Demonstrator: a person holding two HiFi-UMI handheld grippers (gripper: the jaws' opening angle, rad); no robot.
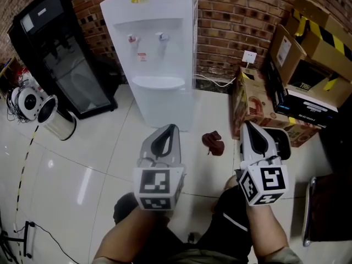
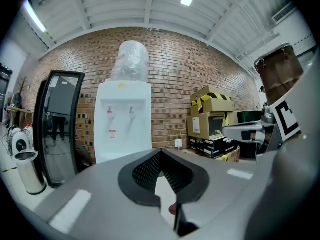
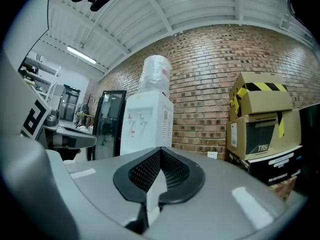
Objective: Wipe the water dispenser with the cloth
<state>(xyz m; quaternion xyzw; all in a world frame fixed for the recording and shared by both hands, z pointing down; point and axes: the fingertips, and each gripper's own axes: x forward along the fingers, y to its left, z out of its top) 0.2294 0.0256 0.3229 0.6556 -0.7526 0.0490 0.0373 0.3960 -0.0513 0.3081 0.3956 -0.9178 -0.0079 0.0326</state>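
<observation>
The white water dispenser [image 1: 159, 54] stands against the brick wall, with two taps above a drip tray and a clear bottle on top [image 2: 131, 59]. It also shows ahead in the right gripper view [image 3: 147, 121]. A crumpled reddish-brown cloth [image 1: 213, 143] lies on the floor tiles to the right of the dispenser's base. My left gripper [image 1: 171, 127] is held level in front of the dispenser, its jaws shut and empty [image 2: 159, 153]. My right gripper [image 1: 246, 124] is just right of the cloth and above it, also shut with nothing in it [image 3: 160, 150].
A black glass-door cabinet [image 1: 60, 54] stands left of the dispenser, with a metal bin [image 1: 55, 117] in front of it. Stacked cardboard boxes [image 1: 308, 54] fill the right side. A wall socket [image 1: 249, 56] with a cable sits low on the brick wall.
</observation>
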